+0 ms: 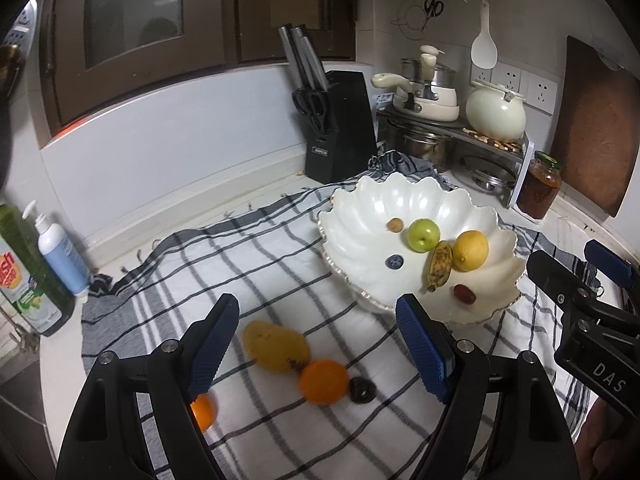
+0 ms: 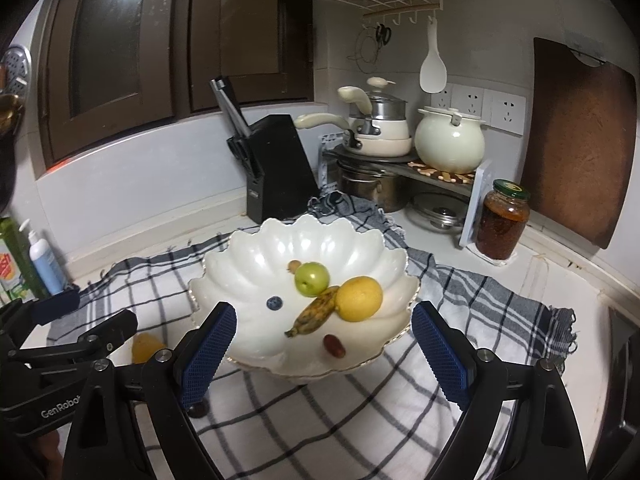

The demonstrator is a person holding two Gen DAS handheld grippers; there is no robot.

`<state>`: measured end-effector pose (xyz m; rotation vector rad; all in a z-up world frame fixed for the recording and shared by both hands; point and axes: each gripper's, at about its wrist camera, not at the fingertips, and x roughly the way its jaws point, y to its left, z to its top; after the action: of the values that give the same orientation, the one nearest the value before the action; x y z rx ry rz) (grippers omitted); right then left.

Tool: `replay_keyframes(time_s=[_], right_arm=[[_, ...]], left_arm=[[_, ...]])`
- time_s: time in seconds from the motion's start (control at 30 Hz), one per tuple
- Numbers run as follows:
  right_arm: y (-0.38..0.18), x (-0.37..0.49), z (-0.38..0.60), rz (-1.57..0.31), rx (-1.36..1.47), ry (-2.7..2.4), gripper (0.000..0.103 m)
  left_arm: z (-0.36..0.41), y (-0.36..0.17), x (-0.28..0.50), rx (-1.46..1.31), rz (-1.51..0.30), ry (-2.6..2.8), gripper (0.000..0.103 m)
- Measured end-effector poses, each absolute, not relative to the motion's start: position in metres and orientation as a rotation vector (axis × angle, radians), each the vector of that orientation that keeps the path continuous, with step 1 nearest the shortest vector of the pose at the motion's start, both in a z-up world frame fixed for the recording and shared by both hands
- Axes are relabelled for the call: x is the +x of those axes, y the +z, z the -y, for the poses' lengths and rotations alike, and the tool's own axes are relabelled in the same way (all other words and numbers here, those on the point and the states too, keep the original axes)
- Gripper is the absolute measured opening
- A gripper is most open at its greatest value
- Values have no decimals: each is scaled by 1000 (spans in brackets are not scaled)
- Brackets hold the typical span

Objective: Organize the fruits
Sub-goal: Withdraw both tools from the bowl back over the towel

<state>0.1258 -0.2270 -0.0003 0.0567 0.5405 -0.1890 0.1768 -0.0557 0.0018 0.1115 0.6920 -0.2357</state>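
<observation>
A white scalloped bowl [image 1: 360, 216] [image 2: 248, 256] stands on a checked cloth [image 1: 256, 264]. It holds a green apple [image 1: 423, 234], a lemon [image 1: 470, 250], a spotted banana [image 1: 439, 265], a red date [image 1: 464, 293], a blueberry [image 1: 394, 261] and a small brown nut [image 1: 395, 225]. On the cloth in front lie a yellow mango [image 1: 277, 345], an orange [image 1: 324, 381], a dark fruit [image 1: 362, 389] and a second orange [image 1: 203, 412]. My left gripper [image 1: 318, 344] is open and empty above the mango and orange. My right gripper [image 2: 322, 354] is open and empty before the bowl.
A black knife block [image 1: 340, 128] stands behind the bowl. A rack with pots and a cream kettle [image 1: 496, 114] fills the back corner, with a jar [image 1: 539, 186] and a cutting board [image 1: 592, 128] to the right. Soap bottles [image 1: 60, 252] stand left.
</observation>
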Motion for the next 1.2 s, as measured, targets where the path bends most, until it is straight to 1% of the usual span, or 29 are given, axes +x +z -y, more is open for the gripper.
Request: replay_keyframes(time_s=[0.3,0.77,1.07,1.13,1.2], right_arm=[[-11,122,204,-557,39,-121,90],[-47,129,169,-625,-10,3,88],[-78,134,150,-690,-44,77,74],[-85,136,147,-706,-51,95,68],[-92,139,144,-727,-50,106,64]], left_arm=[[33,-7,162,101,-709,-191,81],[1,-36,151,93,-756,-118,81],[-17,-58,148,69,-794,-80,81],[-20,-62,148,68,-799,-73,81],[-22,-66,148,64,-804,-68,81]])
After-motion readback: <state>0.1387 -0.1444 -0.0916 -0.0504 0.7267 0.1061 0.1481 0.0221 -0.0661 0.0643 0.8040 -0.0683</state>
